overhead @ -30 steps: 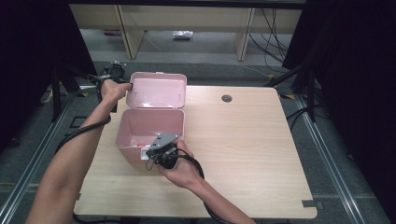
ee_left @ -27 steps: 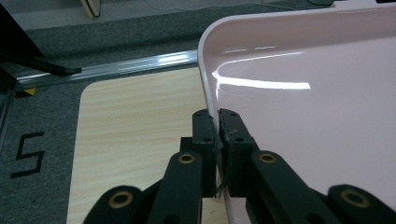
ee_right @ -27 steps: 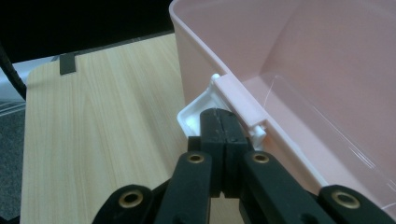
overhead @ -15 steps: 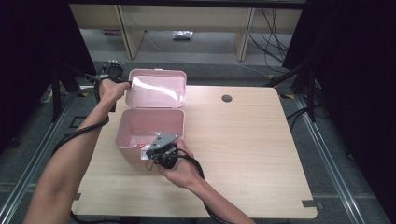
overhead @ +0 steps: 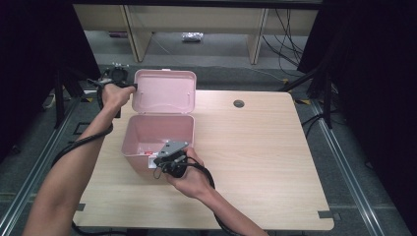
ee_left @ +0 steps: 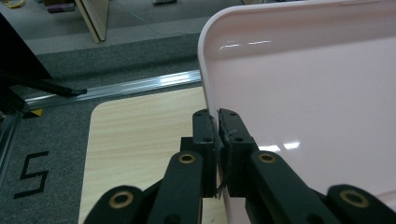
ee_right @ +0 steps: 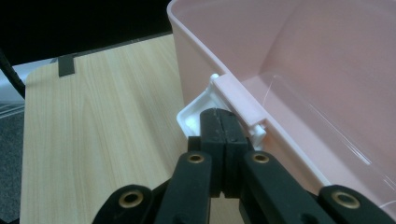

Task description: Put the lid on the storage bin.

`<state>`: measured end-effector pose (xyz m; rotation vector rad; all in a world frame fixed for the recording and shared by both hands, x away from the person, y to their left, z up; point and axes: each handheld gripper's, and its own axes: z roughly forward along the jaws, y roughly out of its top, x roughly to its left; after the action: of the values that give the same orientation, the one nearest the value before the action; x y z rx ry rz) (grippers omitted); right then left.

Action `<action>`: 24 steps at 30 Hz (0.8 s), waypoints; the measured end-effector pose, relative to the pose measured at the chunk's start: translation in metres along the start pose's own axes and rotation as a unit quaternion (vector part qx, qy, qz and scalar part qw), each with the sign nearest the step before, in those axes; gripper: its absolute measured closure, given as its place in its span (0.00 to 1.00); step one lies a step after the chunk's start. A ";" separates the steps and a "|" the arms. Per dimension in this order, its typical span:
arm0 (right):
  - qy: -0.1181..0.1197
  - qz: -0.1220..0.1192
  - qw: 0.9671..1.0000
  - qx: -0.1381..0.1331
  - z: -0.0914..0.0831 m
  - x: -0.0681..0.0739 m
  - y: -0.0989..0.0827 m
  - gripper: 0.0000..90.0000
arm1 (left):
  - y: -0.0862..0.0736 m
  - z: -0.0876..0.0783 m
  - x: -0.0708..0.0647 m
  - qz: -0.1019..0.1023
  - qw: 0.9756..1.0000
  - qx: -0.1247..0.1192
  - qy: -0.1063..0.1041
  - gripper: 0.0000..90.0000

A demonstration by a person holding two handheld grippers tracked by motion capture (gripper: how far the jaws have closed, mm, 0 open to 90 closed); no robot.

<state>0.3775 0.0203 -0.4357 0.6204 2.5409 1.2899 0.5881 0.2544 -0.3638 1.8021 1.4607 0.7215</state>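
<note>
At lid [ee_left: 303, 93] edge, L hand-held gripper [ee_left: 218, 135] clamped; R hand-held gripper [ee_right: 219, 128] shut on latch [ee_right: 198, 112].

Both bare forearms trail black cables; each black claw [ee_left: 218, 140] shows brass-ringed pivot screws.

One pink box [overhead: 157, 135], one raised lid [overhead: 165, 91], one white latch [ee_right: 205, 109], two grippers, one table [overhead: 265, 147]

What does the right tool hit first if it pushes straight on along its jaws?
The right tool is shut with its tips at the white latch on the pink box's front wall. Going straight on, it would likely press into that latch and wall first; whether it already touches is unclear.
</note>
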 end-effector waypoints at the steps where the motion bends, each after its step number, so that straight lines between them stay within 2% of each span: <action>1: 0.000 0.000 1.000 0.000 0.000 0.000 0.000 1.00 | 0.000 -0.001 0.000 -0.002 1.000 -0.002 0.000 0.95; 11: -0.001 0.001 1.000 -0.002 0.000 -0.001 0.000 1.00 | 0.000 -0.009 0.001 -0.002 1.000 -0.012 -0.005 0.96; 24: -0.003 0.004 1.000 -0.008 0.001 -0.001 -0.001 1.00 | -0.002 -0.016 0.002 -0.022 0.999 -0.031 -0.015 0.97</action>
<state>0.3782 0.0202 -0.4365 0.6312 2.5240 1.3073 0.5746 0.2598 -0.3555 1.7215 1.4387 0.7075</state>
